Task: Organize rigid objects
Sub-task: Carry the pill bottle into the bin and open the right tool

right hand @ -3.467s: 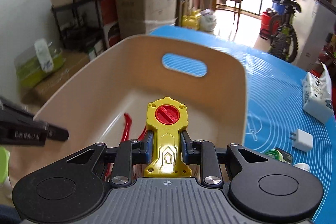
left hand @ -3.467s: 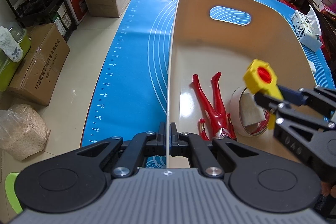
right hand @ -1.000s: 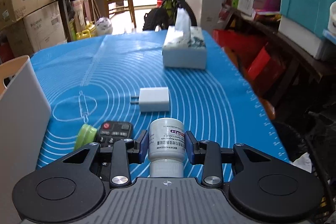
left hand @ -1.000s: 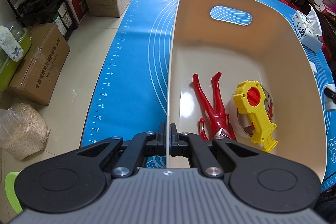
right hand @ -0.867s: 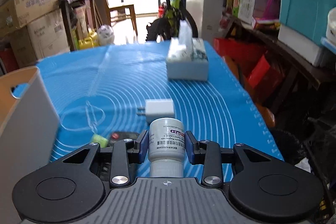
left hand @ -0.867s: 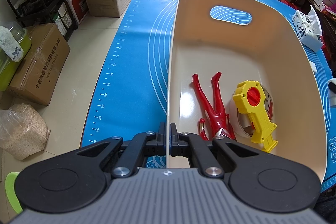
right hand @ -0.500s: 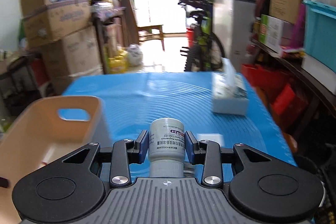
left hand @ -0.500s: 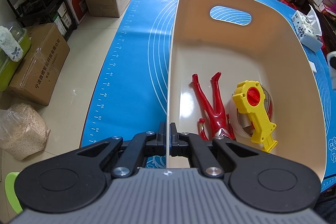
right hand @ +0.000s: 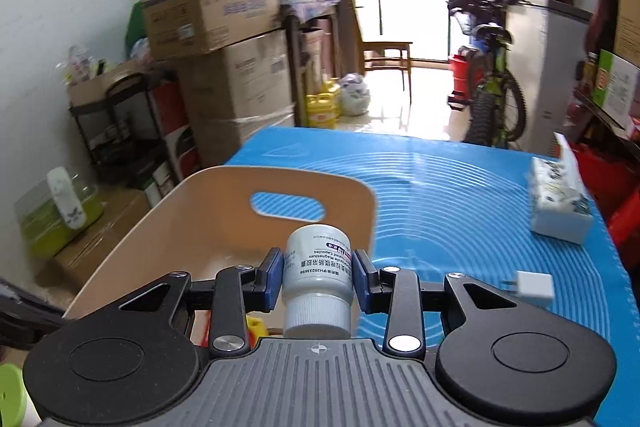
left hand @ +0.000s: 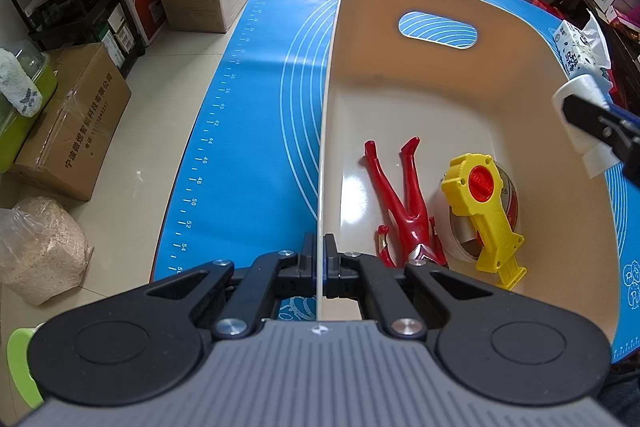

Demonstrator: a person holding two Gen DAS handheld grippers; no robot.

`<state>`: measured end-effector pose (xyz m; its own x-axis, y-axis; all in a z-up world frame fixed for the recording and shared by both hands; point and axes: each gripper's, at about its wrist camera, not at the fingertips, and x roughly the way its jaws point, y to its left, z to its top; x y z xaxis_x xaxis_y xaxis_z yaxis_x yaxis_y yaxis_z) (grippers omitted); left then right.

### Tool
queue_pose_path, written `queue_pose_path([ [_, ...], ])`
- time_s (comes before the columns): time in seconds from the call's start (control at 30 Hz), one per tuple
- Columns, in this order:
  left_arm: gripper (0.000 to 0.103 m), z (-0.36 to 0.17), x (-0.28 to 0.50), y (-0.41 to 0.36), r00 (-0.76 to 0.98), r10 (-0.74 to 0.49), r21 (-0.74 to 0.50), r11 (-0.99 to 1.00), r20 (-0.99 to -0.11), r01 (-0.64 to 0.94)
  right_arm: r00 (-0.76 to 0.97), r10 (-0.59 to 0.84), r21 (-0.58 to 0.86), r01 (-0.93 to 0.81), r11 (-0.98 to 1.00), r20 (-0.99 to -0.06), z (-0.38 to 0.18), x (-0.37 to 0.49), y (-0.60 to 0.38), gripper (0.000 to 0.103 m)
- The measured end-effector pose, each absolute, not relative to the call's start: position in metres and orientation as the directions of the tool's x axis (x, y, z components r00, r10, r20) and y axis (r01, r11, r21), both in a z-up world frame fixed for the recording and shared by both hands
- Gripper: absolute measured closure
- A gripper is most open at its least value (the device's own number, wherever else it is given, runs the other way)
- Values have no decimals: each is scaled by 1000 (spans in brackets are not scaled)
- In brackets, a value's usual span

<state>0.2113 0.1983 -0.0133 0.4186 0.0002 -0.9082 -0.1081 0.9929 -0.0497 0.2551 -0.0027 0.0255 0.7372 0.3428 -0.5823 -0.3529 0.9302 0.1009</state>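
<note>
Right wrist view: the bottle (right hand: 317, 269) is grasped by the right gripper (right hand: 317, 279) at the bin (right hand: 224, 211) rim, which the left gripper (left hand: 319, 263) is clenched on. Next, lowering inside and release are called for.

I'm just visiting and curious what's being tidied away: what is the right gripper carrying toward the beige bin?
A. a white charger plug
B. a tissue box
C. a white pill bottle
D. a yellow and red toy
C: in the right wrist view the right gripper is shut on a white pill bottle, its cap toward the camera, while the charger plug and tissue box sit on the blue mat.
</note>
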Motion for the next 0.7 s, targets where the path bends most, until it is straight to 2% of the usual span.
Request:
queue_pose_path([
  [0.53, 100, -14, 211, 198, 419, 0, -48, 993, -908, -104, 550, 365, 52, -503, 863, -751, -9, 244, 50, 59],
  [0.6, 100, -14, 211, 199, 419, 0, -48, 993, -908, -104, 548, 365, 53, -503, 863, -753, -8, 244, 49, 54],
  [0.7, 100, -14, 211, 198, 419, 0, -48, 993, -908, -105, 548, 386, 74, -505, 860, -742, -5, 244, 45, 51],
])
